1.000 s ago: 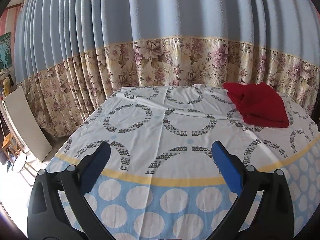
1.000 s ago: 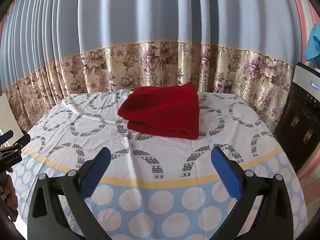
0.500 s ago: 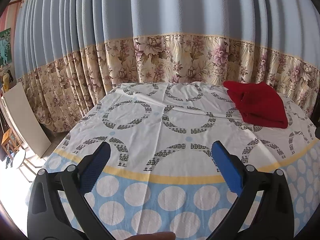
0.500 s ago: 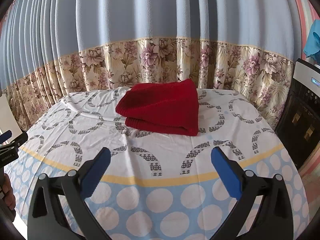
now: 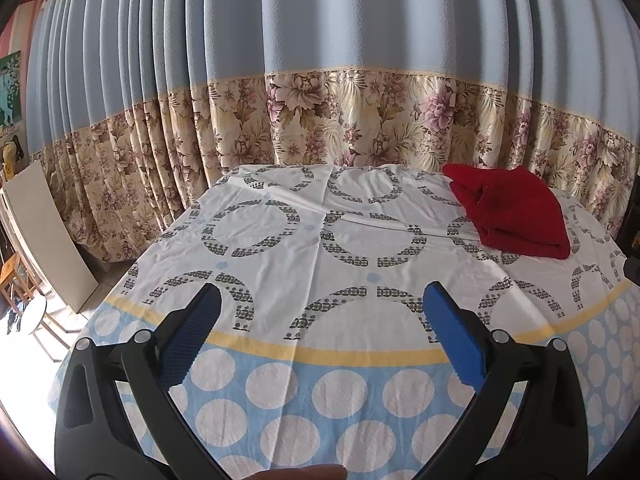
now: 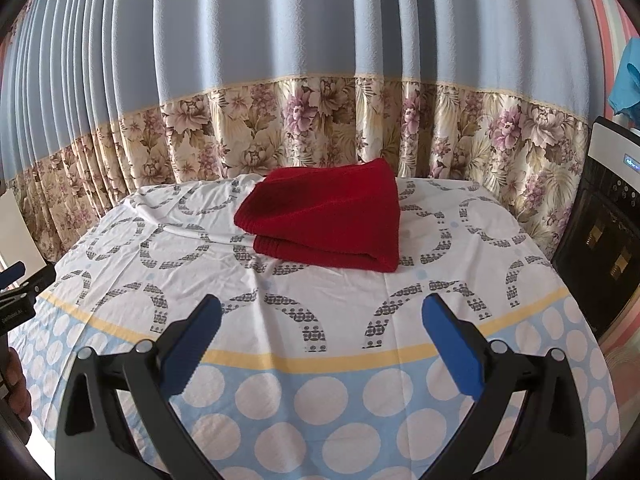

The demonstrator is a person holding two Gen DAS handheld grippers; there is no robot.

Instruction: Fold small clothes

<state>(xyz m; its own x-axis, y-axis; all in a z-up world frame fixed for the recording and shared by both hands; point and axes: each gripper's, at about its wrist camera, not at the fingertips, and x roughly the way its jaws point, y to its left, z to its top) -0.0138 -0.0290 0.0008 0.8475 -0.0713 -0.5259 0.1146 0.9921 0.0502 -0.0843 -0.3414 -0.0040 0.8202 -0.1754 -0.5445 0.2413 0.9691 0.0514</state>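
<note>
Ahead of both my grippers hangs a pleated blue curtain [image 6: 320, 40] with a flowered lower band. Below them I see the table under its circle-patterned cloth [image 6: 320, 380]. The folded red garment [image 6: 328, 220] lies on the cloth well beyond my right gripper [image 6: 322, 320], straight ahead of it; from my left gripper [image 5: 320, 312] it sits far ahead and off to the right [image 5: 512, 212]. I have both grippers spread wide, empty, above the near edge. A dark appliance [image 6: 604, 220] stands to the right.
</note>
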